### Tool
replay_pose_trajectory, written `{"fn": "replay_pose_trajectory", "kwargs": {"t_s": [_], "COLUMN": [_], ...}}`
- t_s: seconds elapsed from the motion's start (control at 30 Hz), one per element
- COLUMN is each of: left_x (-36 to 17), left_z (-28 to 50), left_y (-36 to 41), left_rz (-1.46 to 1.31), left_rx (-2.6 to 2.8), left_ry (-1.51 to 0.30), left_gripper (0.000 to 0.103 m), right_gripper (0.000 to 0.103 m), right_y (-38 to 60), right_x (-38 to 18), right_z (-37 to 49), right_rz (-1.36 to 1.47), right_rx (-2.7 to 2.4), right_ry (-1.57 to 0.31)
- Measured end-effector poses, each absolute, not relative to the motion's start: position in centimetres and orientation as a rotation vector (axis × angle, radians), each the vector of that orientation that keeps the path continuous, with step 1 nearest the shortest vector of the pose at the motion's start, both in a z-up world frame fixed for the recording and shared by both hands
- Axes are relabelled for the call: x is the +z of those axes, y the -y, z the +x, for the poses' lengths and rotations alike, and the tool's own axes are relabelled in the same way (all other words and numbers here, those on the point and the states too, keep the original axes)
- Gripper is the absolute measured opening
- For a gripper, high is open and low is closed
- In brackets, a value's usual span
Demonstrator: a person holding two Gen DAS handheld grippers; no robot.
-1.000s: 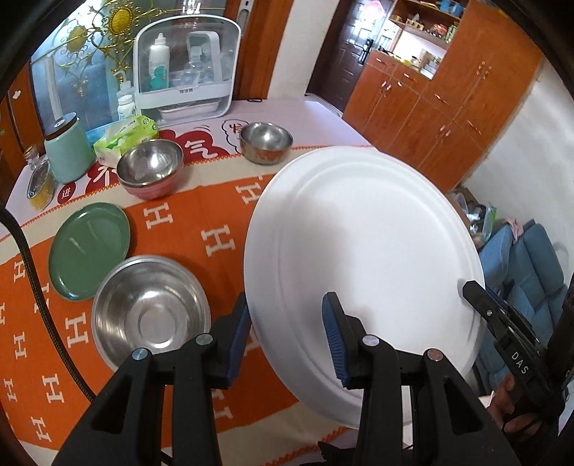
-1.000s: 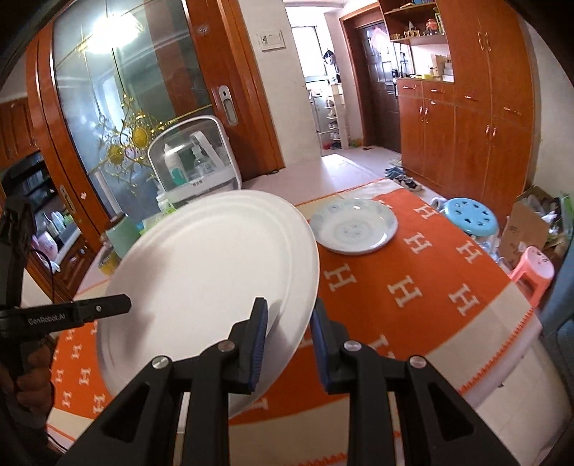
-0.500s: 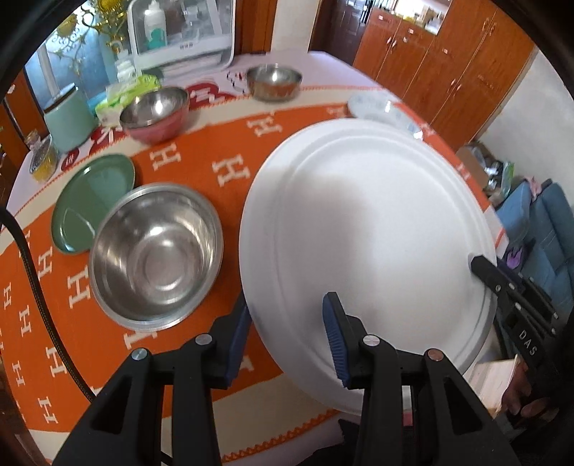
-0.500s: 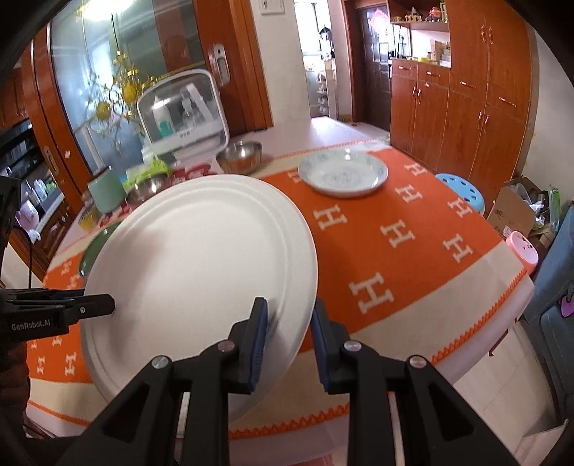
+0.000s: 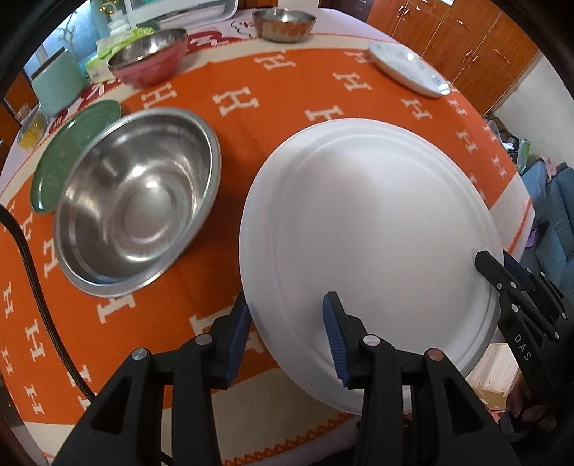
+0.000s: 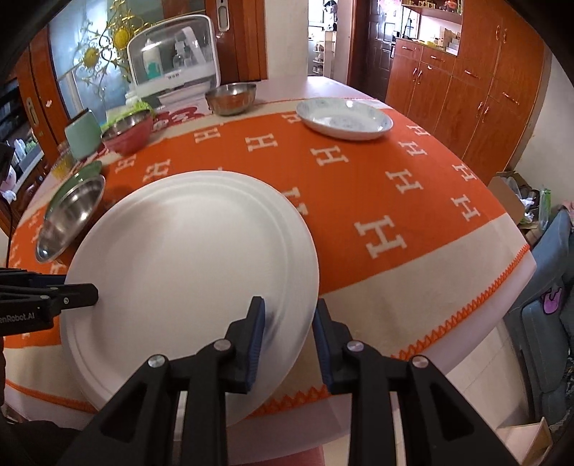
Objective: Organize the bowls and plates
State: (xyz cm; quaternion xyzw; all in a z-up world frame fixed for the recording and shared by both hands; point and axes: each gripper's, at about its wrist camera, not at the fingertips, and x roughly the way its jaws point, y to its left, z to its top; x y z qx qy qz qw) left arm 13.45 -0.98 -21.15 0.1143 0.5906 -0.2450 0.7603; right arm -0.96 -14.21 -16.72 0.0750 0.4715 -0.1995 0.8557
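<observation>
Plates and bowls lie scattered over the counter (image 6: 412,172) with its orange cloth, and the large white plate (image 5: 369,243) is the piece in hand, carried between both tools above the counter's near edge. Taking the big steel bowl (image 5: 136,197) as landmark: the white plate hangs just beside it on the side away from the green plate (image 5: 71,143), which lies partly tucked behind the bowl; the red bowl (image 5: 150,61) and small steel bowl (image 5: 283,21) sit well beyond it toward the counter's far side, and the patterned plate (image 6: 344,118) is far off past the white plate. The left hand-held gripper (image 5: 287,340) is closed on the white plate's near rim, one pad under the edge and one on its face; the right hand-held gripper (image 6: 287,337) clamps the opposite rim the same way. The plate tilts a little, its far edge low over the cloth, and I cannot tell whether it touches yet. My reading is that the step is setting this plate down as the base of a plate stack. The next move would call for levelling it until it rests flat, clear of the steel bowl's rim, then easing both pairs of jaws apart and drawing them back without dragging the plate off the edge.
</observation>
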Motion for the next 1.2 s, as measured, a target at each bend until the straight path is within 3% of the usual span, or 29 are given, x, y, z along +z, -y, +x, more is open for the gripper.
{"fn": "replay_pose_trajectory", "kwargs": {"t_s": [0.33,0.6,0.83,0.93,1.07,1.2], "left_x": [-22.9,-22.3,-19.7,-18.3,-16.3,-14.5], "left_z": [12.6,11.9,10.9,10.5,10.1,9.6], "left_y": [1.3,1.6,1.4,1.3,1.1,1.0], "left_rz": [0.282,0.285,0.251,0.244,0.233,0.205], "left_rx": [-0.527,-0.55,-0.555,-0.546,-0.547,-0.558], "left_ry": [-1.28,-1.259,-1.218,-1.189,-1.139,-1.099], "left_gripper": [0.039,0.047,0.058,0.068,0.071,0.076], "right_gripper": [0.031,0.059,0.061,0.061,0.061,0.069], "right_y": [13.8,13.0,12.3,12.0,12.0,12.2], "right_x": [-19.1,-19.3,-17.1,-15.8,-13.9,-12.2], "right_z": [-1.2,-1.6,-3.0,-3.9,-4.9,-5.8], "right_rz": [0.124,0.092,0.078,0.07,0.065,0.073], "right_rx": [-0.458,-0.443,-0.44,-0.436,-0.433,-0.421], "right_ry": [-1.028,-1.041,-1.033,-1.025,-0.991,-0.93]}}
